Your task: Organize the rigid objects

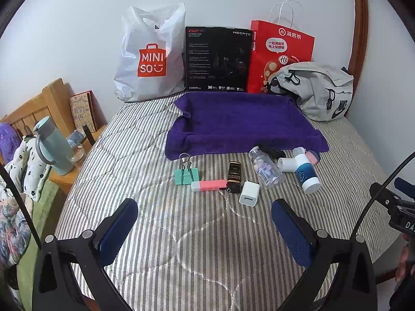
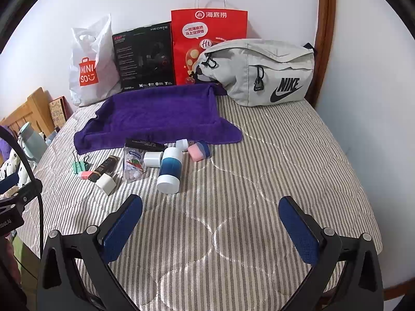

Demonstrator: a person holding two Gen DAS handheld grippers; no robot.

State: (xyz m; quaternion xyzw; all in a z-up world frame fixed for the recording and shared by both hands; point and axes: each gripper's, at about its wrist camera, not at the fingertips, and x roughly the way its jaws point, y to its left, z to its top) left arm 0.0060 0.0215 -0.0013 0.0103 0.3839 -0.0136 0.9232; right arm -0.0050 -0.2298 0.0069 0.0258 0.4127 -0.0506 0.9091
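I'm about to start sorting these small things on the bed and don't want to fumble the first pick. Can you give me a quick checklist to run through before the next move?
1. Left tool open and empty: ok.
2. Right tool open and empty: ok.
3. Purple towel bare on top: ok.
4. White charger cube has room for fingers: not ok, it sits against the black lighter.
5. Blue-and-white bottle free for a grasp: ok at its white cap end; a small white cylinder crowds its far end.
6. Clear jar lid closed: cannot tell.
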